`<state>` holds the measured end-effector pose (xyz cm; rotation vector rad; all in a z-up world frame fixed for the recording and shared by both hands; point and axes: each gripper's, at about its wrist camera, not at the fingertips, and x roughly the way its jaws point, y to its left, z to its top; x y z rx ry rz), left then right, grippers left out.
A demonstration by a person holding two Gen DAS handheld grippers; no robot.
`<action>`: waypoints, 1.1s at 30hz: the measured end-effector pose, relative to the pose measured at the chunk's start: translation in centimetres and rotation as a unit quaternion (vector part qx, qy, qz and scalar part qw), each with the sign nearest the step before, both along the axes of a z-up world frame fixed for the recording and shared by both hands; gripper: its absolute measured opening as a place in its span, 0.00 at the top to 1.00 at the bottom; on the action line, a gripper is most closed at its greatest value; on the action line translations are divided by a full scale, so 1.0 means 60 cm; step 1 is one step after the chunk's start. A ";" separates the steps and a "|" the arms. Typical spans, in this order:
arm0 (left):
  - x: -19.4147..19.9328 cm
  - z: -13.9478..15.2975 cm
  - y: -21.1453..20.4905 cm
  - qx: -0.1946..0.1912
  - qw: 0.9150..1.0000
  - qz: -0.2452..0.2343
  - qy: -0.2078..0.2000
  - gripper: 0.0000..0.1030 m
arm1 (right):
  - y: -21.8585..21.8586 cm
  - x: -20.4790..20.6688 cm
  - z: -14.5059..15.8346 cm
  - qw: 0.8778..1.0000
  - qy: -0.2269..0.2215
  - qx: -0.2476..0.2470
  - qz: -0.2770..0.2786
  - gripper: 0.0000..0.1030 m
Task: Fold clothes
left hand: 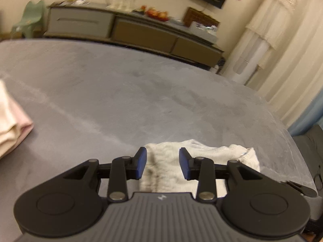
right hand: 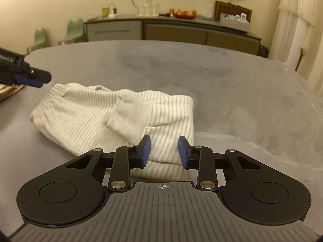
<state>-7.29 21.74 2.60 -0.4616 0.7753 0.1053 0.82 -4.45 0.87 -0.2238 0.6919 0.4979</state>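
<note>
In the left wrist view, the left gripper (left hand: 162, 162) sits at lower centre, its blue-padded jaws standing part open with a clear gap and nothing pinched between them. Beyond and under them lies the white ribbed knit garment (left hand: 201, 153), folded small on the grey cloth-covered table (left hand: 121, 92), near the table's lower right edge. At the left edge of the frame rests a folded cream and pink cloth pile (left hand: 12, 125). A long low grey and brown sideboard (left hand: 121, 28) runs along the back wall at the top.

In the right wrist view, the right gripper (right hand: 164, 151) at lower centre also has its jaws part open, hovering over the near right end of the garment without clamping it. The garment spreads from centre left to centre. The left gripper's tip enters at the left edge, just above the garment's gathered waistband (right hand: 58, 89).
</note>
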 end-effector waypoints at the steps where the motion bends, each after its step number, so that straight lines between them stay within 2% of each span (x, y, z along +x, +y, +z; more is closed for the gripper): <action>1: -0.003 -0.006 0.012 -0.014 1.000 0.012 0.008 0.61 | 0.001 -0.003 0.006 1.000 -0.003 0.014 -0.002 0.66; 2: -0.005 -0.012 0.021 -0.028 0.999 0.020 0.014 0.60 | 0.008 -0.009 0.011 1.000 -0.013 0.017 0.009 0.58; 4: -0.004 -0.024 0.030 -0.046 0.998 0.020 0.026 0.56 | 0.024 -0.017 0.019 0.999 -0.036 0.011 0.025 0.52; 7: 0.007 -0.043 0.013 -0.050 0.998 -0.008 0.039 0.52 | 0.033 -0.016 0.020 0.998 -0.046 0.003 0.036 0.53; 9: 0.014 -0.044 -0.004 -0.019 0.999 -0.021 0.034 0.52 | 0.031 -0.007 0.018 0.999 -0.030 0.001 0.041 0.54; 10: 0.017 -0.045 -0.011 0.000 0.999 -0.021 0.032 0.58 | 0.029 -0.001 0.011 0.999 -0.013 0.000 0.048 0.55; 11: 0.020 -0.046 -0.017 0.015 0.999 -0.022 0.032 0.71 | 0.028 0.004 0.005 0.999 0.003 -0.002 0.055 0.57; 14: 0.022 -0.040 -0.043 0.058 0.998 -0.022 0.034 0.81 | 0.022 0.014 -0.004 0.997 0.021 0.016 0.069 0.57; 16: 0.020 -0.024 -0.060 0.075 0.997 -0.020 0.025 0.85 | 0.021 0.018 -0.007 0.997 0.025 0.021 0.073 0.57; 21: 0.012 0.046 -0.135 0.110 0.993 -0.025 -0.024 0.87 | 0.013 0.024 -0.005 0.996 0.039 0.040 0.075 0.55; 23: 0.017 0.072 -0.184 0.101 0.992 -0.057 -0.055 0.86 | -0.007 0.037 -0.003 0.992 0.069 0.088 0.056 0.57; 24: 0.021 0.083 -0.210 0.093 0.990 -0.077 -0.071 0.86 | -0.031 0.048 -0.005 0.986 0.095 0.132 0.030 0.57; 26: 0.027 0.089 -0.225 0.066 0.989 -0.090 -0.092 0.81 | -0.091 0.071 -0.010 0.963 0.144 0.224 -0.032 0.56; 27: 0.029 0.090 -0.228 0.051 0.989 -0.093 -0.100 0.80 | -0.120 0.081 -0.020 0.948 0.167 0.266 -0.058 0.55; 29: 0.034 0.090 -0.232 0.022 0.988 -0.099 -0.117 0.71 | -0.168 0.095 -0.042 0.909 0.216 0.347 -0.082 0.53; 32: 0.031 0.086 -0.208 -0.025 0.987 -0.080 -0.135 0.71 | -0.204 0.094 -0.056 0.884 0.245 0.389 -0.087 0.51; 33: 0.028 0.080 -0.189 -0.041 0.988 -0.062 -0.134 0.71 | -0.207 0.090 -0.053 0.887 0.239 0.385 -0.085 0.50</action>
